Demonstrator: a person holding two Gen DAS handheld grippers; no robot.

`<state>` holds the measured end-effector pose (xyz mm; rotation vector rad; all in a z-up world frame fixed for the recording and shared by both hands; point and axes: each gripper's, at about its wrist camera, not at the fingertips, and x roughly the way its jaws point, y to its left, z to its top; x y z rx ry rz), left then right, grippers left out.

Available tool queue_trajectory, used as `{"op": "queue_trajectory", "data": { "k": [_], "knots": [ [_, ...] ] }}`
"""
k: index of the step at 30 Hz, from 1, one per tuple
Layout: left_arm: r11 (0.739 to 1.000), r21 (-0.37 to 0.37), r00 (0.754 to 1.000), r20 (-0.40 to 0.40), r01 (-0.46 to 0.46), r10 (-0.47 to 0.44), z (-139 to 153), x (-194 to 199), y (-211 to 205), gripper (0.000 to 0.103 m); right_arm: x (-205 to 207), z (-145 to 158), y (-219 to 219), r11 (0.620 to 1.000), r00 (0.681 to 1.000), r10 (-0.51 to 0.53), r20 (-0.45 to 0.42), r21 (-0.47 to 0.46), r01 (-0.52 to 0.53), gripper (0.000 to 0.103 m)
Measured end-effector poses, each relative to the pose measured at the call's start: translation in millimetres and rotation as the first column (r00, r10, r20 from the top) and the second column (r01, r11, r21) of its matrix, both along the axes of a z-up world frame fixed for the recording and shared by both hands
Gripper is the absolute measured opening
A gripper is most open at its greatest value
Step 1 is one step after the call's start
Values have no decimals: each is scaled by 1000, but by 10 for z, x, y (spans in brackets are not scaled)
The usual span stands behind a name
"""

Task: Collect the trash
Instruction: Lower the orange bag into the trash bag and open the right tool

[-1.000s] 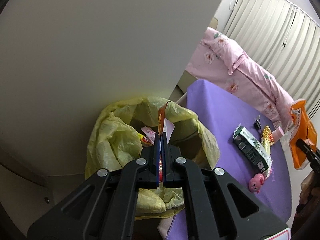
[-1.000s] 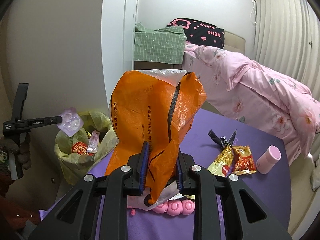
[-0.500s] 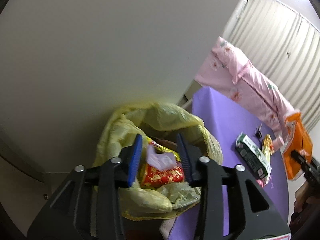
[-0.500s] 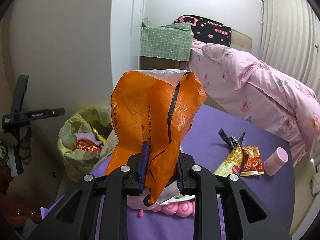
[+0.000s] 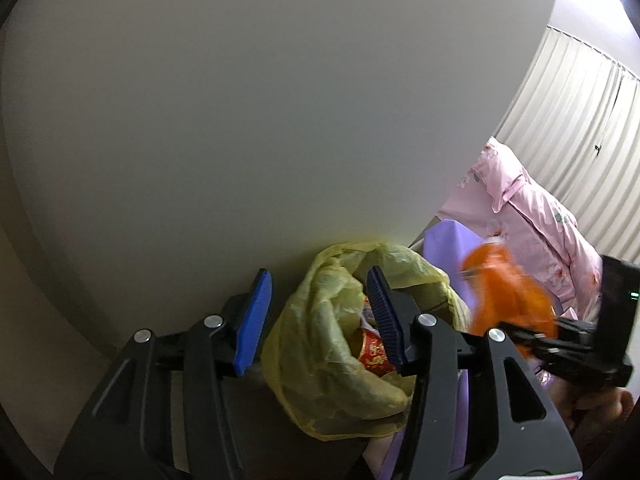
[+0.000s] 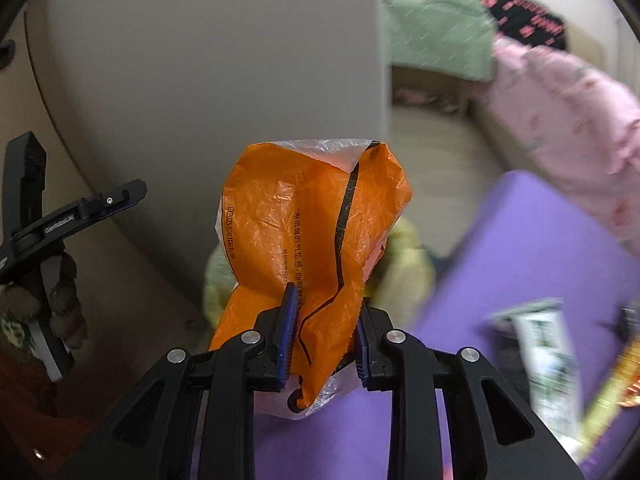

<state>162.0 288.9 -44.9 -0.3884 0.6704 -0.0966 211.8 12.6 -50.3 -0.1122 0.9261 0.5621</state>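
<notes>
- Right gripper point(image 6: 324, 334): ribbed blue pads point(image 6: 289, 336) pinching the lower neck of an orange plastic bag point(image 6: 312, 240), which stands up between the fingers toward 12 o'clock.
- Orange plastic bag: thin, crinkled film, orange with a black stripe and small printed characters, a clear whitish strip at its top edge and at its bottom below the pads; blurred in the left wrist view point(image 5: 508, 292), at 3 o'clock of the left fingers.
- Left gripper point(image 5: 316, 320): blue pads point(image 5: 254, 322) spread wide apart, gripping nothing, framing the near rim of a yellow trash bag point(image 5: 320, 344).
- Yellow trash bag: soft, wrinkled, translucent film, mouth open toward 12 o'clock, standing against a plain pale wall point(image 5: 280, 100); behind the orange bag in the right wrist view, only its edges showing point(image 6: 412, 268).
- Inside it, just at the right pad of the left gripper: a red wrapper point(image 5: 374, 354) with gold print, glossy, partly hidden.
- Purple tabletop point(image 6: 520, 240): smooth, at 3 o'clock of the right fingers, touching the yellow bag's side.
- On it, at 4 o'clock: a green-and-white carton point(image 6: 548, 356), boxy, blurred.
- Farther out at 2 o'clock: pink floral bedding point(image 6: 568, 96), soft and rumpled.
</notes>
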Motion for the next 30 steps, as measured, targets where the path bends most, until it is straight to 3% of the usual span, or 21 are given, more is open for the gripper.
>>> {"op": "queue_trajectory", "data": {
  "k": [5, 12, 17, 21, 25, 30],
  "knots": [
    [1000, -24, 1000, -17, -21, 20, -114, -15, 152, 47, 410, -481, 440, 998, 984, 66, -166, 10, -65, 25],
    [997, -39, 997, -45, -63, 61, -240, -33, 354, 47, 753, -1045, 720, 968, 965, 23, -261, -237, -87, 25],
    [997, -43, 996, -61, -63, 61, -318, -19, 401, 47, 876, -1213, 661, 959, 944, -29, -328, -277, -67, 25],
    [998, -35, 997, -57, -45, 43, -312, -27, 361, 47, 885, -1170, 684, 966, 944, -38, -329, -255, -50, 25],
    [999, -27, 999, -36, -29, 28, -242, 1, 257, 48, 801, -937, 502, 994, 950, -25, -311, -113, -11, 45],
    [1000, -23, 1000, -19, -12, 12, -174, -2, 163, 53, 581, -617, 322, 997, 978, -17, -209, -81, 0, 50]
  ]
}}
